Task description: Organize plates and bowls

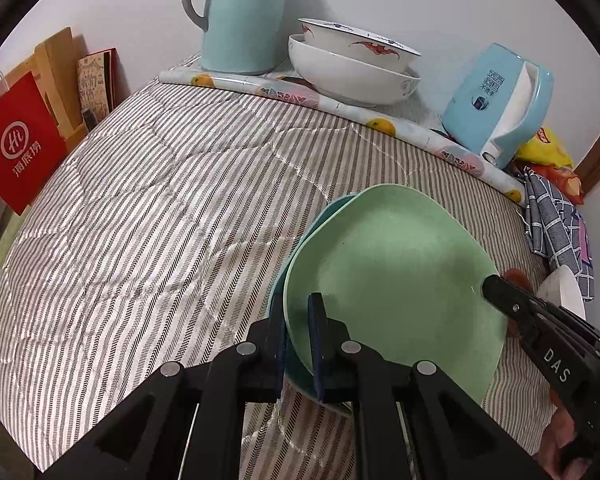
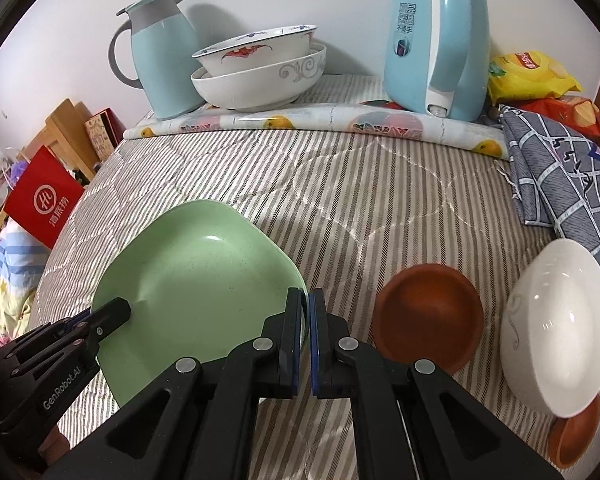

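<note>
Grippers (image 1: pixel 298 344) marked "DAS", "GenRobot.AI"

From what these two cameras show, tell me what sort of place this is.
Probably a bedroom at home, not a kitchen: the dishes sit on a striped quilt that looks like bedding, beside a thermos jug, stacked china bowls and snack bags against a plain wall.

Open striped quilt (image 1: pixel 148 216) leftward; brown bowl (image 2: pixel 428 316), white bowl (image 2: pixel 560 332) crowding right
</note>
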The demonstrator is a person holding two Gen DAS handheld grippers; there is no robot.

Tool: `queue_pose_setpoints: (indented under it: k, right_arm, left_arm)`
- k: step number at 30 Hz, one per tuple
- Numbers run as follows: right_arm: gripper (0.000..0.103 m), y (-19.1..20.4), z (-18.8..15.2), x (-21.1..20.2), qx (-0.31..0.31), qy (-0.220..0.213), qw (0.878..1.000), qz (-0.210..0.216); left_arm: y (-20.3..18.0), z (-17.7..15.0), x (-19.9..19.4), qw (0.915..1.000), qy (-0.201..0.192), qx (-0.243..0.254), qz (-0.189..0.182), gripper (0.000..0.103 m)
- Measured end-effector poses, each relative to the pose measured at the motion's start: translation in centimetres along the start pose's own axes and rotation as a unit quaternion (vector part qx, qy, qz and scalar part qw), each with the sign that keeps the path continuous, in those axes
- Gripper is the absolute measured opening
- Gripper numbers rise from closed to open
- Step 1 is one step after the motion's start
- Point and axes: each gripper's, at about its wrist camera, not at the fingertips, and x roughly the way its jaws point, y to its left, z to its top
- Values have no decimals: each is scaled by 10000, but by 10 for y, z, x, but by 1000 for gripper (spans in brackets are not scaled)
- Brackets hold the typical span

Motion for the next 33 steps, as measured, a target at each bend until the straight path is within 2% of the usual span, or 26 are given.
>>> queue_pose_setpoints:
  k: [5,13,19,25,27,28,33]
  right_arm:
    - [5,0,5,5,-36,15,10000,13]
    - [11,5,6,7,-106,67,9999,-25]
    - [15,0,2,0,28,70,9999,112]
    - [22,4,-4,-11,-92,15,9999,42]
    - [22,4,-7,-14,-85,2,9999,62]
    - [22,4,-8,-16,-86,5,9999,67]
    - [22,8,-16,-21,-172,19,9998,49]
  left_arm:
    - [-4,0,0,9999,2,133,64,11]
    - [-3,-1,-4,9998,81,143,-56,12]
    - [-9,-5,-8,9994,200,246,-106,19]
    - [-12,-8,-19,9994,84,311,-160,33]
    - [-14,-8,-24,9993,2,368,13,56]
    - [-15,-9,-27,9991,-83,411,92,59]
    - [-14,-10,-33,9990,-130,416,37,60]
